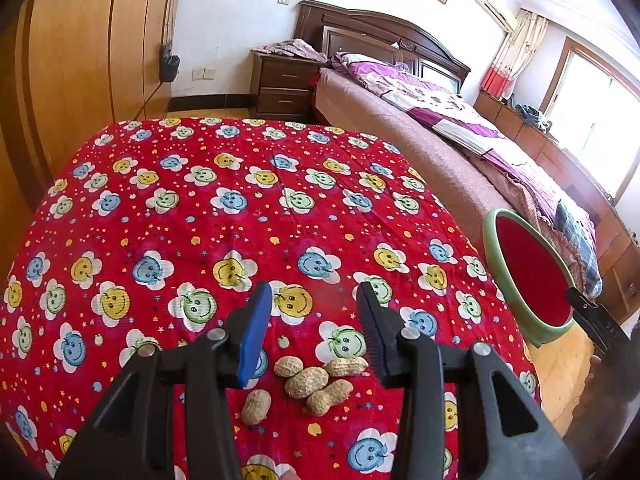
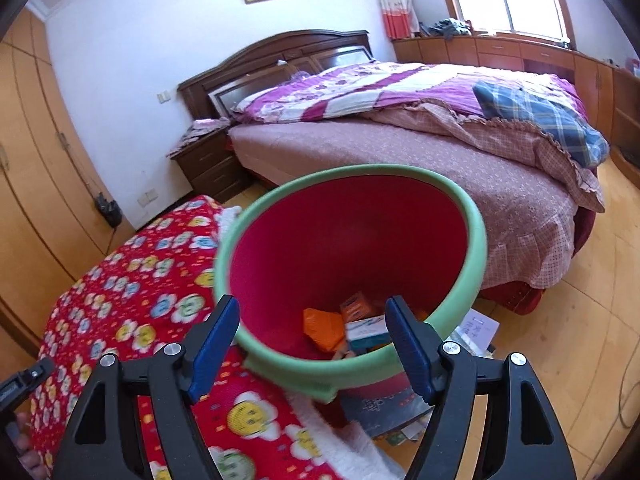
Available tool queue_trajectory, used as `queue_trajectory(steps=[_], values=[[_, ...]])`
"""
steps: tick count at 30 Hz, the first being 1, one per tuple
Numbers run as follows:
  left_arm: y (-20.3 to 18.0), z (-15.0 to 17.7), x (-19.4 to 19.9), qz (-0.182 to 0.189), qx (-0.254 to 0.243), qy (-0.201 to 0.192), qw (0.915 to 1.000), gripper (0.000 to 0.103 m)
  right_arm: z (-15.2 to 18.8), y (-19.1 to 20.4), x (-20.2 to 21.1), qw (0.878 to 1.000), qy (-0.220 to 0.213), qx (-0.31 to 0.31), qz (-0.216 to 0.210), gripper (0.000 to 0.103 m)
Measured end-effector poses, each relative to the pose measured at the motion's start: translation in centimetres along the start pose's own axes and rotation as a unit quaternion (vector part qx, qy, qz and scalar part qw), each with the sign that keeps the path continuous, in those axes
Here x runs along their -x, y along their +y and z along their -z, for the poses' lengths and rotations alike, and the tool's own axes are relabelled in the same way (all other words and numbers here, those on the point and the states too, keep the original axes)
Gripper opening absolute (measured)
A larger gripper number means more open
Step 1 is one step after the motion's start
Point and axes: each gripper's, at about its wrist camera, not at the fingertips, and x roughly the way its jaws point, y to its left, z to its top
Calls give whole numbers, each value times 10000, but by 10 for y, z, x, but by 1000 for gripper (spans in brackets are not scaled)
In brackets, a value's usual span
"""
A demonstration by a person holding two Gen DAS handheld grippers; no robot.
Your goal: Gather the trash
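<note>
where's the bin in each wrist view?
Left wrist: bin at the right edge, beside the red cloth, only partly in view.
Right wrist: bin centre frame, right behind the open tongs, trash inside.
Shared landmark: the bed behind it.

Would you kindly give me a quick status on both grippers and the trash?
Left gripper open, empty, over five peanuts on cloth. Right gripper open, empty, above bin; wrappers inside. Nothing in the way.
</note>
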Motion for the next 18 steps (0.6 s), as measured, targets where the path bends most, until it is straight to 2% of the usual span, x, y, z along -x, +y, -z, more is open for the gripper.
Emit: queue_trajectory(steps=[12,18], values=[[-4,12,32,-45,-216,-312,9993,44,27,60,46,9972,-191,401,-604,79],[-3,20,46,-17,-205,-421,9989,44,43,85,63,9943,-251,728,-731,79]])
